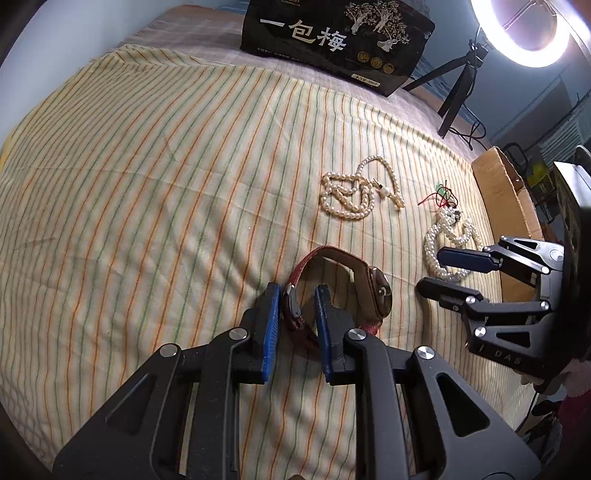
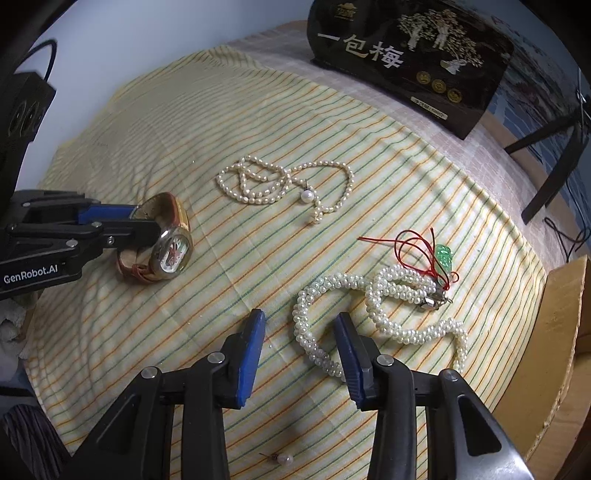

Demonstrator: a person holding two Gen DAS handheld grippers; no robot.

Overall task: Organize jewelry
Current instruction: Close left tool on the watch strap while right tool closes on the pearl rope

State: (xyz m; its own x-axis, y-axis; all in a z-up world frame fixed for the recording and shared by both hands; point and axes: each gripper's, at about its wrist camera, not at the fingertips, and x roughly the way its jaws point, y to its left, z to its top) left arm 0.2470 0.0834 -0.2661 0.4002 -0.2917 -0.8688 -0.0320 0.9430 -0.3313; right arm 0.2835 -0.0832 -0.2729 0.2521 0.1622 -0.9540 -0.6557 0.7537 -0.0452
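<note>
A gold watch point(image 1: 380, 291) with a red strap point(image 1: 295, 314) lies on the striped cloth point(image 1: 166, 184). My left gripper point(image 1: 297, 295) has its jaws around the strap near the buckle, with a visible gap on the right side. The watch also shows in the right wrist view point(image 2: 173, 251), with the left gripper point(image 2: 142, 218) at it. My right gripper point(image 2: 299, 325) is open over the near loop of a thick white bead necklace point(image 2: 384, 302). A thin pearl necklace point(image 2: 280, 184) with a pearl earring point(image 2: 306, 195) lies further back. A green charm on red cord point(image 2: 441, 256) lies beside the thick necklace.
A black printed box point(image 2: 406, 55) stands at the back of the table. A cardboard box point(image 2: 557, 332) sits at the right edge. A loose pearl earring point(image 2: 283, 459) lies near the front edge. A ring light point(image 1: 528, 29) on a tripod stands at the back right.
</note>
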